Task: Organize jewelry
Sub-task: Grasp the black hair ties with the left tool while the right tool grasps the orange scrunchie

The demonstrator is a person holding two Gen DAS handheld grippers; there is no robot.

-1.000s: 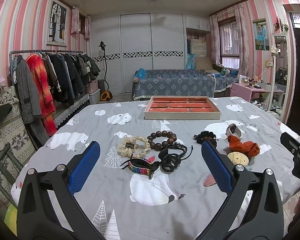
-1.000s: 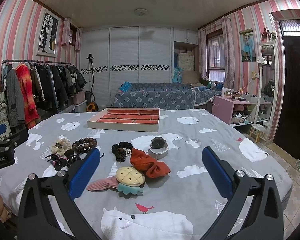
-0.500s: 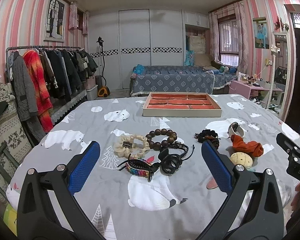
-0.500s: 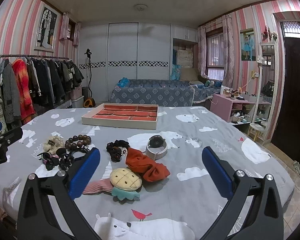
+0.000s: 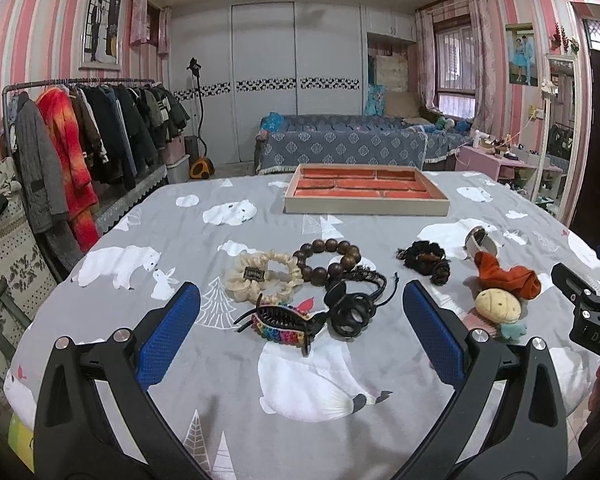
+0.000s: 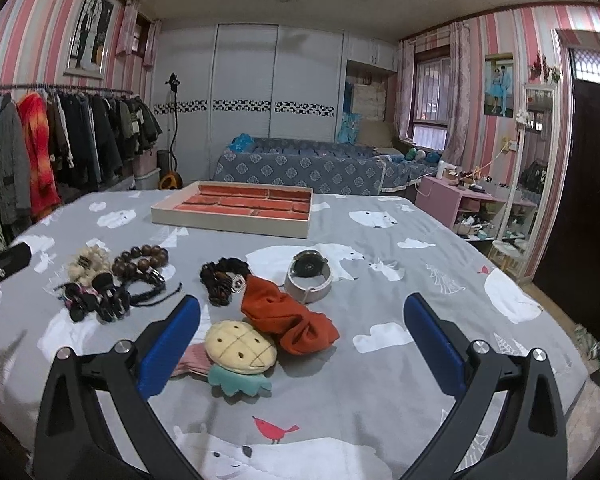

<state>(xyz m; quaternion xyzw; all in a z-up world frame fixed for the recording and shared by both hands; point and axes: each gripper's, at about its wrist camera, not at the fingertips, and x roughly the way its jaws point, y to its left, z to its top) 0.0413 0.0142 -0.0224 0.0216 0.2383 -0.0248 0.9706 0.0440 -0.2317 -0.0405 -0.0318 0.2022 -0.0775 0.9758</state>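
Observation:
A beige tray with red compartments [image 5: 366, 205] [image 6: 232, 222] stands at the far middle of the grey bear-print cloth. Nearer lie a cream scrunchie [image 5: 262, 275], a brown bead bracelet [image 5: 327, 260] [image 6: 141, 261], a black claw clip on a rainbow band [image 5: 284, 322], black cord bracelets [image 5: 354, 300], a dark hair tie [image 5: 424, 261] [image 6: 222, 280], an orange scrunchie [image 5: 508, 277] [image 6: 290, 320], a pineapple clip [image 5: 498, 306] [image 6: 240, 350] and a watch [image 5: 480, 242] [image 6: 309, 276]. My left gripper [image 5: 300, 336] is open above the clip. My right gripper [image 6: 300, 332] is open above the orange scrunchie.
A clothes rack [image 5: 80, 148] stands off the table's left side. A blue patterned sofa [image 5: 340, 146] lies beyond the table and a pink side table [image 6: 456, 200] at the right. The right gripper's body shows at the left view's right edge [image 5: 584, 304].
Both grippers have tilted down and moved a little closer to the table; the items sit lower and nearer in both views. Both stay open and empty.

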